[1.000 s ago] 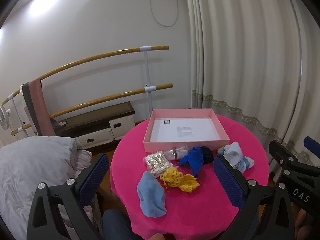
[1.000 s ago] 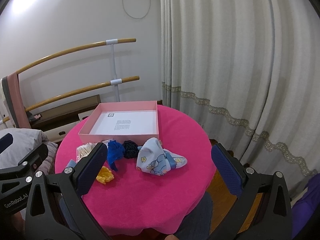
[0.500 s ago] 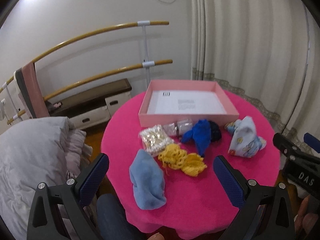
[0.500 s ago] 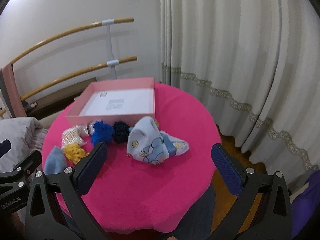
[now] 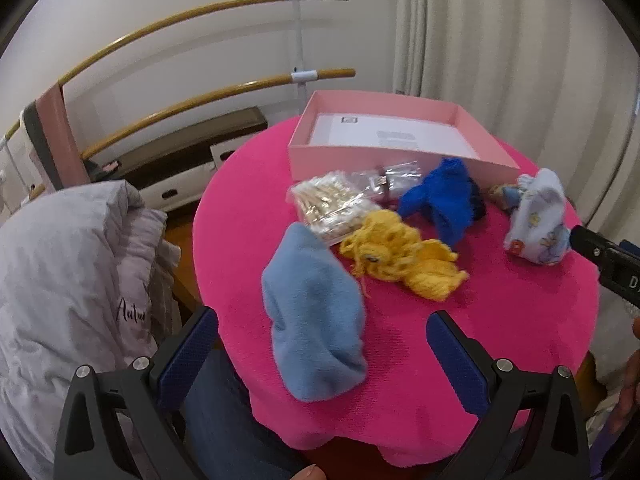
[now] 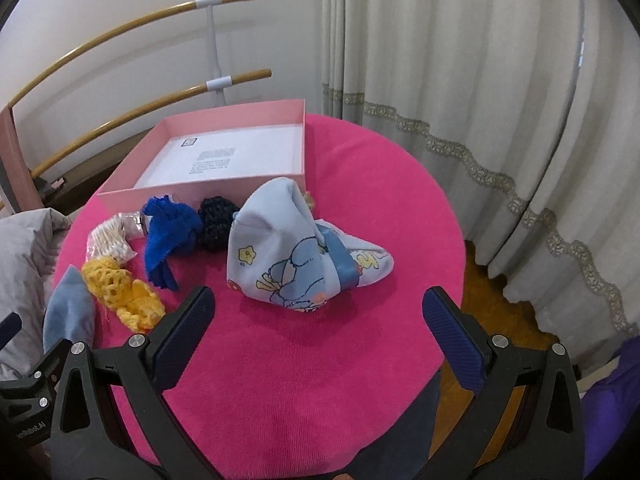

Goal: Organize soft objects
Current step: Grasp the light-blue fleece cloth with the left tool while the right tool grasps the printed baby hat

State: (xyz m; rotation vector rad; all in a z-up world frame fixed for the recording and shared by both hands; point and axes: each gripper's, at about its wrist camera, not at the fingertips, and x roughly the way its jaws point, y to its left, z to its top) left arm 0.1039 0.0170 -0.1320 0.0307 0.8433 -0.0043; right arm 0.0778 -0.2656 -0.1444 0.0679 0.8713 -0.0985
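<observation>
The soft things lie loose on the pink worktop [image 6: 360,380], none of them yet in the pink box [image 6: 280,116] that stands at the far side, bare but for a printed sheet on its floor. Straight ahead of the left tongs [image 5: 322,354] lies a pale blue cloth [image 5: 316,320], its near end reaching almost between the spread blue pads; just beyond it sits a yellow crochet piece [image 5: 400,256], and farther on a royal-blue knit [image 5: 444,200] and a clear packet of cotton swabs [image 5: 332,204] close against the box's near wall. Ahead of the right tongs [image 6: 318,334] is a printed baby cloth [image 6: 296,248], crumpled into a peak, with a dark navy knit [image 6: 216,220] just past it to the left, touching the blue one. Both tongs hang wide open and hold nothing. By my reckoning this is the approach to a first pick: the left tongs look aimed at the pale blue cloth, the right at the printed one. Either would need to drop lower, pinch a fold of fabric rather than press it flat, then carry it forward over the box wall.
</observation>
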